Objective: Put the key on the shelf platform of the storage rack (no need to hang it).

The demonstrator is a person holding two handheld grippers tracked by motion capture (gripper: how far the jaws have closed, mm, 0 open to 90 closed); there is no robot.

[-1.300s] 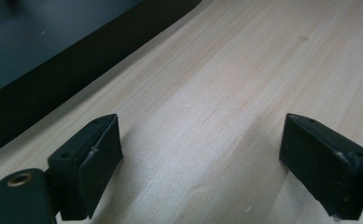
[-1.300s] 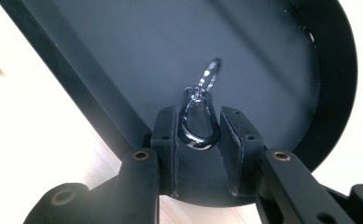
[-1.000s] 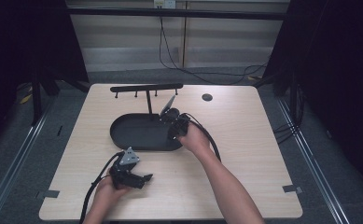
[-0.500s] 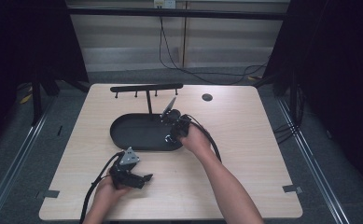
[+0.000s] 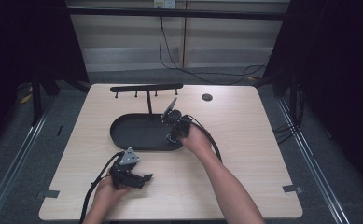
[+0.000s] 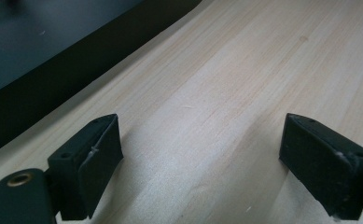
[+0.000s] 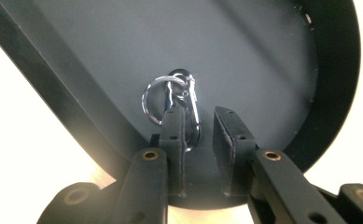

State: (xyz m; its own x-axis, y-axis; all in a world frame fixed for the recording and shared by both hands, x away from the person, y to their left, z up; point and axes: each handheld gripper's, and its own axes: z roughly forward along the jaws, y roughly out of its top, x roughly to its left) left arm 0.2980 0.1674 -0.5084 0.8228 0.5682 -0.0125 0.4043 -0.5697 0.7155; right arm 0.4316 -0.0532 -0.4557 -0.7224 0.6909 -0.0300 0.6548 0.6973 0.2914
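The black oval tray (image 5: 137, 133) lies in the middle of the desk (image 5: 244, 140), a little toward its far edge, and a thin black rack (image 5: 146, 87) with small pegs stands on a post at the tray's far side. The right half of the desk is bare wood up to the right edge, with one small dark disc (image 5: 207, 97) near the far edge. The near strip of the desk, between the tray and the near edge, is also free wood.

The right gripper (image 7: 198, 126) is at the right end of the tray, its fingers pointing down into it. A shiny metal carabiner (image 7: 188, 100) with a round key ring (image 7: 153, 100) lies on the tray floor there. The carabiner lies against the inner face of one finger (image 7: 173, 128); the other finger stands apart from it, so the fingers are released around it, with a narrow gap. These fingers have just been opening a little. Compared with one second ago, both hands are in the same place.

The left gripper (image 6: 200, 158) rests near the near left corner of the desk, just beside the tray's near rim. Its fingers are released, spread wide over bare wood, with nothing between them.

The tray is matte and dark with a low raised rim. The desk is pale wood with fine straight grain. The finger pads are black and blocky.
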